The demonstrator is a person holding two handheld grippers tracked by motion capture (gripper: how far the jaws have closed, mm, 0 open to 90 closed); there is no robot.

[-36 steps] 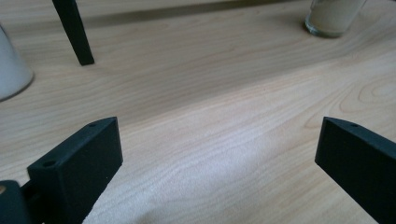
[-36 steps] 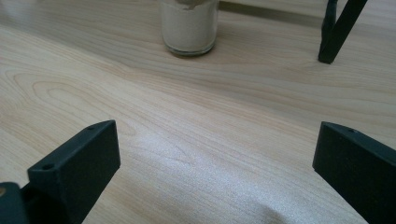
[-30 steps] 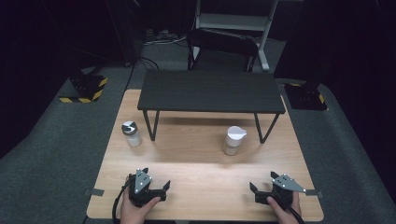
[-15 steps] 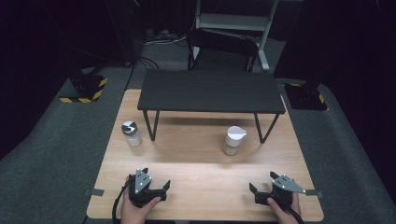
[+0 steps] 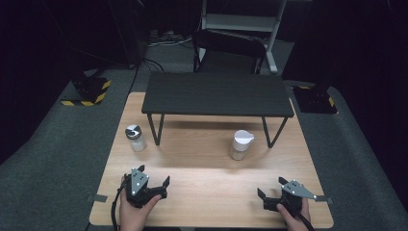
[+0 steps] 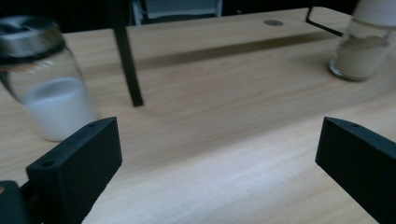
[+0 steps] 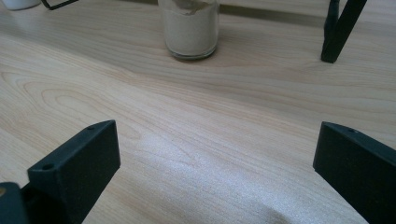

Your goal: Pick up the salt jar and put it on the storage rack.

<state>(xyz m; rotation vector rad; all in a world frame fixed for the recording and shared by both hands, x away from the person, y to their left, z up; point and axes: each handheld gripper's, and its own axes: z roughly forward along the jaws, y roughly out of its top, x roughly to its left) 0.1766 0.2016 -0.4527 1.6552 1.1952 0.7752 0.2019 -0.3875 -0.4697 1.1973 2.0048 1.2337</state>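
Looking down from the high view, the left gripper [image 5: 153, 184] sits near the front edge of the wooden table [image 5: 207, 192], held by the left hand [image 5: 134, 211], and its jaws stand apart with nothing between them. The right gripper [image 5: 272, 188] is held by the right hand [image 5: 293, 216], jaws also apart and empty. Ahead of the left gripper stands a glass jar with a metal lid [image 5: 135, 138], holding white powder. Ahead of the right gripper and to its left stands a jar with a white lid [image 5: 240, 145]. Behind both jars is a low black shelf [image 5: 217, 94] on thin legs.

From the left gripper view, the two black jaws are wide apart over bare wood. The metal-lid jar [image 6: 49, 84] is near, just beyond the left jaw, a little blurred. The white-lid jar [image 6: 362, 46] is far off at the right, with beige powder inside.

From the right gripper view, the jaws are wide apart, holding nothing. The beige powder jar [image 7: 190, 28] stands ahead, between the jaws' lines, well apart from them. A black shelf leg [image 7: 338, 30] is at the right.
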